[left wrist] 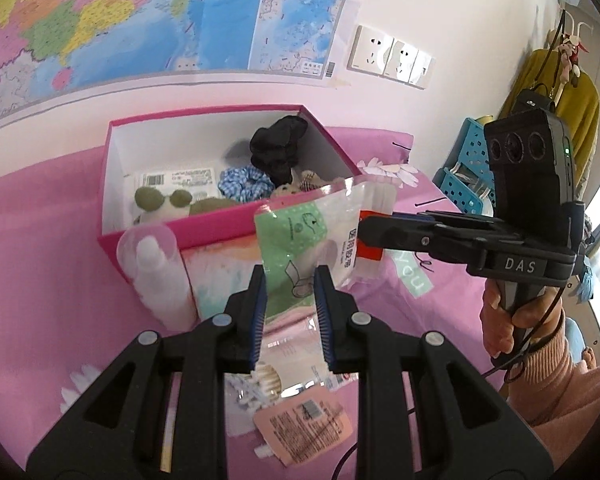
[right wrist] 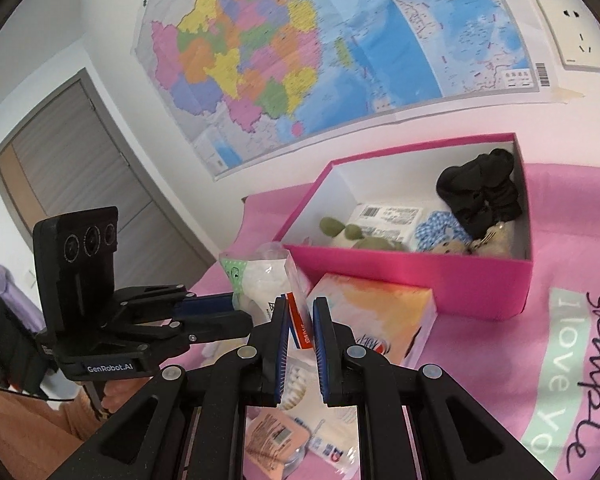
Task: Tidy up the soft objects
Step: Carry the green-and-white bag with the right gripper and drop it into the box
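Observation:
A clear plastic packet with a green and white label (left wrist: 300, 240) hangs in the air in front of the pink box (left wrist: 204, 228). My left gripper (left wrist: 290, 292) is shut on the packet's lower part. My right gripper (right wrist: 300, 320) is shut on the packet's red-striped side (right wrist: 298, 322), and it reaches in from the right in the left wrist view (left wrist: 376, 232). The box (right wrist: 404, 276) holds a black scrunchie (left wrist: 278, 148), a blue checked scrunchie (left wrist: 242, 184), a green and white plush (left wrist: 160, 200) and a small bear plush (right wrist: 452, 246).
A white spray bottle (left wrist: 160, 276) and a tissue pack (right wrist: 376, 316) stand against the box front on the pink sheet. Cotton swabs (left wrist: 260, 384) and a pink sachet (left wrist: 308, 428) lie below my grippers. A blue basket (left wrist: 466, 172) stands far right. A map covers the wall.

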The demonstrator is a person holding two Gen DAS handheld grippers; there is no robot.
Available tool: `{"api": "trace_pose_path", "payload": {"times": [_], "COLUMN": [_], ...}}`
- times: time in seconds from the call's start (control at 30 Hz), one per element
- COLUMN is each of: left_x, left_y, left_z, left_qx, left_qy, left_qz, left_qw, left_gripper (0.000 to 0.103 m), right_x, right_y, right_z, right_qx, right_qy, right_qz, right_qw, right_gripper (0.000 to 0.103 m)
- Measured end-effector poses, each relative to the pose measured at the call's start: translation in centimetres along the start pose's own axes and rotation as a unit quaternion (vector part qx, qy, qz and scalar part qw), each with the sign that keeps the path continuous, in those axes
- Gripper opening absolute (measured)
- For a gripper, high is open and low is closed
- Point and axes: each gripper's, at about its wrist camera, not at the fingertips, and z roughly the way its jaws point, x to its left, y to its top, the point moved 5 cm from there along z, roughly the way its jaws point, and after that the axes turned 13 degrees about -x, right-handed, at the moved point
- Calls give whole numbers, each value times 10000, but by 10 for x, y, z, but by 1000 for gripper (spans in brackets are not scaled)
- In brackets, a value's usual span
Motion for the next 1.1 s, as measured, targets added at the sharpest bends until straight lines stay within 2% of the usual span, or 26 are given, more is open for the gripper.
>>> {"api": "trace_pose_path", "payload": {"times": [0.3,0.53,0.93,1.0,1.1], "left_x": [12,25,53,60,66], "left_y": [35,56,62,62,63], "left_z": [24,52,101,106,108], "left_qx": [-8,97,564,595,565], "left_qy": [24,255,741,987,1095], "left_qz": [-118,-148,-334,-343,-417], "left_qw": [9999,9995,9951,9927,9915], "left_gripper": [26,26,26,26,26], "right_x": [-17,-38,-78,-85,-93], "right_y": [28,53,66,65,65], "right_z": [12,34,82,91,102], "right_qx": [-159,-264,-63,-5,34], "right_qy": [-143,-300,-673,-776,-981], "right_qz": [-11,124,373,406,419], "right_qw": [9998,9991,9970,9962,9943], "right_gripper": [12,12,12,14,21]}}
